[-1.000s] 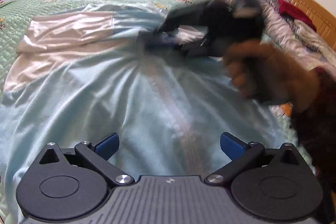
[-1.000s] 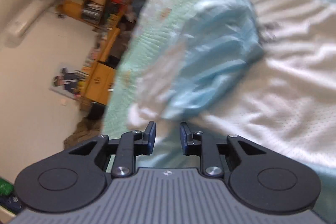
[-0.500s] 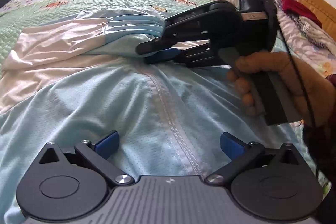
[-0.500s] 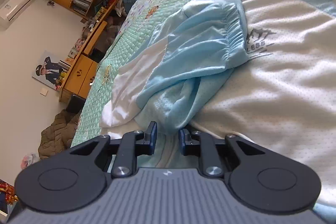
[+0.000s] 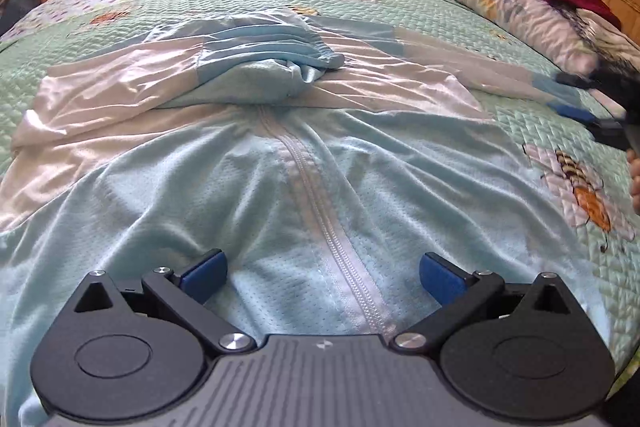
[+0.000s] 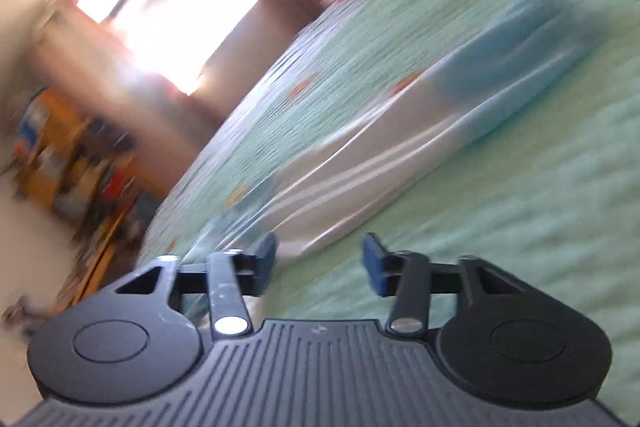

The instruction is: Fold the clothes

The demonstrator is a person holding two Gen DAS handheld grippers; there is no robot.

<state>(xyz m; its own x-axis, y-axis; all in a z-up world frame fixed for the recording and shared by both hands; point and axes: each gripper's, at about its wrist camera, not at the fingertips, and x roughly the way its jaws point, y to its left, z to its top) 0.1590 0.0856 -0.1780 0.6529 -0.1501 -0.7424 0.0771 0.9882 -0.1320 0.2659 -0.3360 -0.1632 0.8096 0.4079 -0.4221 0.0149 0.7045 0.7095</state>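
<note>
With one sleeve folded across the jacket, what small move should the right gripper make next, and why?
Probably lower the right gripper onto the cuff end of the outstretched sleeve and close on it. Its jaws have just been opening and stand apart with nothing between them, and that sleeve lies flat on the quilt, unfolded, while the other sleeve is already across the jacket.

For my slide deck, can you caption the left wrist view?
Open left gripper hovers over a zipped light-blue jacket spread on a quilted bed, one sleeve folded in.
</note>
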